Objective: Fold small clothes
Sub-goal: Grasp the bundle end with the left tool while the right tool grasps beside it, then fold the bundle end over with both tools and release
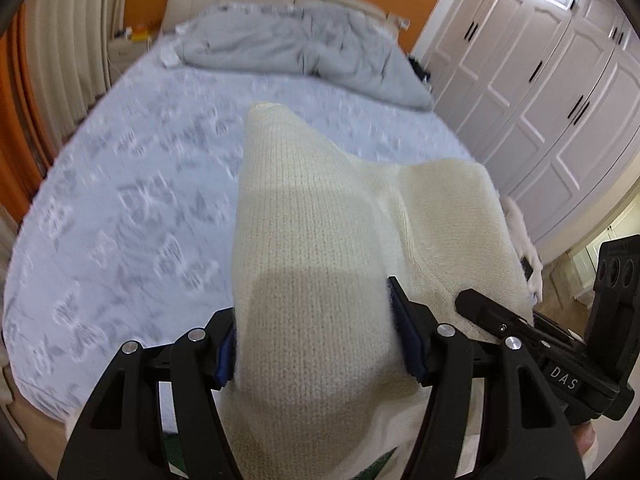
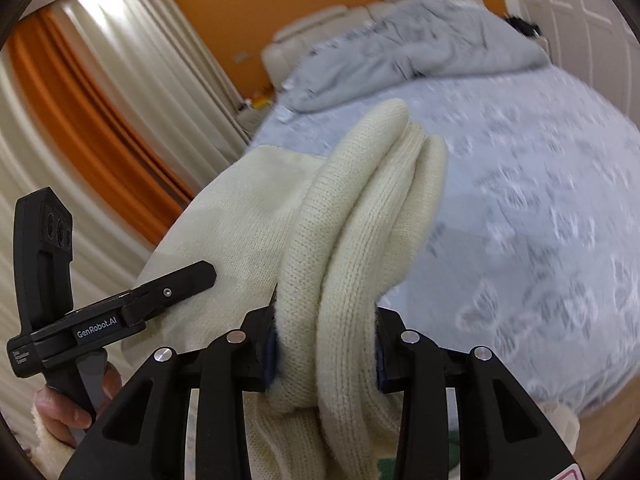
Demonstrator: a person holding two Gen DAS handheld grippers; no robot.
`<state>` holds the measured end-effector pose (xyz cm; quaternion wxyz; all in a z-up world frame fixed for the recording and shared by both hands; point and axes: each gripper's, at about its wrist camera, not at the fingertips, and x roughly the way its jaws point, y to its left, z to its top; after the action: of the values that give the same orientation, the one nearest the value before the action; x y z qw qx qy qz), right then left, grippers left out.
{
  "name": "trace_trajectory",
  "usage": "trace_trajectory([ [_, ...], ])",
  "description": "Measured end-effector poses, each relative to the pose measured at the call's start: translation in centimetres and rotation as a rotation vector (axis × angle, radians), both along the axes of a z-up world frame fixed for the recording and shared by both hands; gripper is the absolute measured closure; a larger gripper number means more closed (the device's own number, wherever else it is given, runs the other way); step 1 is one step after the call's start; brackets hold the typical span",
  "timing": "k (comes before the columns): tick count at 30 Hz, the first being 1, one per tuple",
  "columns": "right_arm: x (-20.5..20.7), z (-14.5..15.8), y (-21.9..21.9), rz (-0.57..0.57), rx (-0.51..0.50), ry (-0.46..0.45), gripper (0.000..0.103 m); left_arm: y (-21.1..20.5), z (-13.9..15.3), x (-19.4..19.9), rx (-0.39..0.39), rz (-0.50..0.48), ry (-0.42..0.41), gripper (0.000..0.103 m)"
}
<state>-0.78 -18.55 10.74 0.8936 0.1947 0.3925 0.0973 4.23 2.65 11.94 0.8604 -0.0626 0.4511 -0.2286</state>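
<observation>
Left gripper clamps cream knit garment; right gripper clamps its bunched folds (several layers), garment held above the bed.

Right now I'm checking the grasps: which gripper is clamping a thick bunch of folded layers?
The right gripper: several rolled folds of the cream knit garment bulge between its fingers. The left gripper holds a single smooth, flat span.
</observation>
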Motion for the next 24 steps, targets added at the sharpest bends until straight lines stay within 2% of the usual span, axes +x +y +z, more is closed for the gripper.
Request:
trace_trajectory([
  [5,1.4,2.1,2.7,0.053,-0.018,-0.064,0.068,3.2,2.5,0.3,-0.013,0.035,-0.067,0.042],
  [8,2.7,2.3,4.1,0.078,-0.016,-0.089,0.068,4.9,3.2,0.8,-0.017,0.060,-0.094,0.041],
  [11,4.3,1.0,5.1,0.099,-0.013,-0.098,0.068,6.6,2.5,1.9,-0.014,0.086,-0.103,0.041],
  [13,5.7,-1.2,5.4,0.106,-0.005,-0.067,0.067,7.3,1.1,2.6,-0.016,0.094,-0.088,0.040],
  [14,6.5,-2.7,5.5,0.117,-0.010,-0.044,0.063,7.7,-0.5,3.3,-0.016,0.096,-0.069,0.037],
  [15,7.7,-5.6,5.4,0.131,-0.020,-0.002,0.060,7.9,-2.0,3.8,-0.014,0.093,-0.059,0.035],
  [16,8.4,-7.8,5.2,0.132,-0.031,0.033,0.054,8.2,-4.0,4.4,-0.011,0.089,-0.052,0.027],
  [17,9.2,-10.9,4.7,0.108,-0.049,0.093,0.049,8.4,-6.2,4.9,-0.015,0.084,-0.048,0.012],
  [18,9.7,-13.9,3.9,0.063,-0.066,0.169,0.048,8.9,-9.9,5.5,0.002,0.097,-0.025,0.009],
  [19,9.8,-17.1,2.8,-0.003,-0.085,0.271,0.048,9.2,-12.6,5.7,0.049,0.126,0.010,0.010],
  [20,9.4,-19.2,1.9,-0.056,-0.088,0.343,0.050,10.0,-16.5,5.9,0.127,0.173,0.100,0.013],
  [21,8.3,-20.4,0.9,-0.096,-0.056,0.379,0.053,10.8,-18.4,5.6,0.138,0.193,0.157,0.019],
  [22,7.5,-20.4,0.6,-0.094,-0.038,0.368,0.057,11.7,-19.7,5.1,0.128,0.211,0.196,0.026],
  [24,6.5,-19.4,0.9,-0.069,-0.067,0.339,0.065,13.3,-20.3,3.6,0.102,0.252,0.203,0.026],
])
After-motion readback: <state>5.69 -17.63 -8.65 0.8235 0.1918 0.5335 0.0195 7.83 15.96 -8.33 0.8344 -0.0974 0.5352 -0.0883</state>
